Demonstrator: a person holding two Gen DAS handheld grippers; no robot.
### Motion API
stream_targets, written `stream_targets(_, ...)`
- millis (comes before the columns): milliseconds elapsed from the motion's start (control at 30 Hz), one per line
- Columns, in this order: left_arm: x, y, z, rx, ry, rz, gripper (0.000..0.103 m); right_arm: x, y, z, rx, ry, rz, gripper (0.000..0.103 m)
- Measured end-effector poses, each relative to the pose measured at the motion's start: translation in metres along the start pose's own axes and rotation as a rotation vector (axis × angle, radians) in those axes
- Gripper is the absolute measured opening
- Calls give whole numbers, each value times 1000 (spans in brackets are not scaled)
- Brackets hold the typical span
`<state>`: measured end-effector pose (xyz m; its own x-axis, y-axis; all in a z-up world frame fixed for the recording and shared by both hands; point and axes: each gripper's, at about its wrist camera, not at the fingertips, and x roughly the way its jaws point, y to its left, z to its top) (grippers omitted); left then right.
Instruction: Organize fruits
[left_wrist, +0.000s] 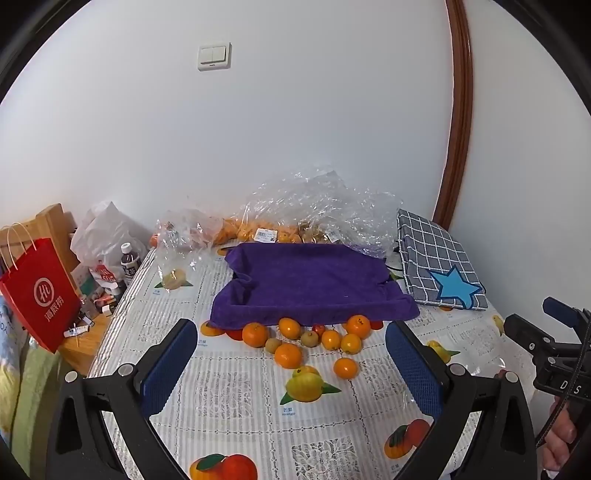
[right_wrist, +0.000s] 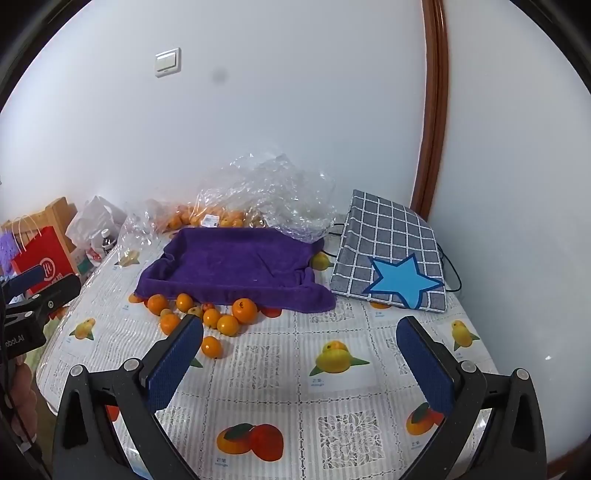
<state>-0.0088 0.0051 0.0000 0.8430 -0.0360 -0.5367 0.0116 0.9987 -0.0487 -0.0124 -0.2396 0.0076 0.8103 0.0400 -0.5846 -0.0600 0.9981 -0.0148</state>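
Several loose oranges (left_wrist: 288, 355) lie on the tablecloth in front of a purple towel (left_wrist: 314, 284) that forms a shallow, empty tray. Two small brown-green fruits (left_wrist: 309, 338) and a small red one (left_wrist: 318, 328) sit among them. My left gripper (left_wrist: 291, 326) hovers open just before the cluster, with nothing between its blue pads. In the right wrist view the same oranges (right_wrist: 228, 325) lie ahead to the left, below the purple towel (right_wrist: 236, 262). My right gripper (right_wrist: 300, 320) is open over bare tablecloth, and one orange (right_wrist: 211, 347) lies beside its left finger.
Clear plastic bags (left_wrist: 295, 206) holding more oranges lie behind the towel against the wall. A grey checked bag with a blue star (left_wrist: 439, 266) lies at the right. A red paper bag (left_wrist: 40, 291) and a bottle (left_wrist: 129, 262) stand off the table's left edge. The tablecloth (left_wrist: 236, 391) carries printed fruit pictures.
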Motion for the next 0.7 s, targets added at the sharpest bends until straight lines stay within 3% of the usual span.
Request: stream_targets(700,-1,1,1,9,7,2,103,-2,2,-1,-3,-5,9,103)
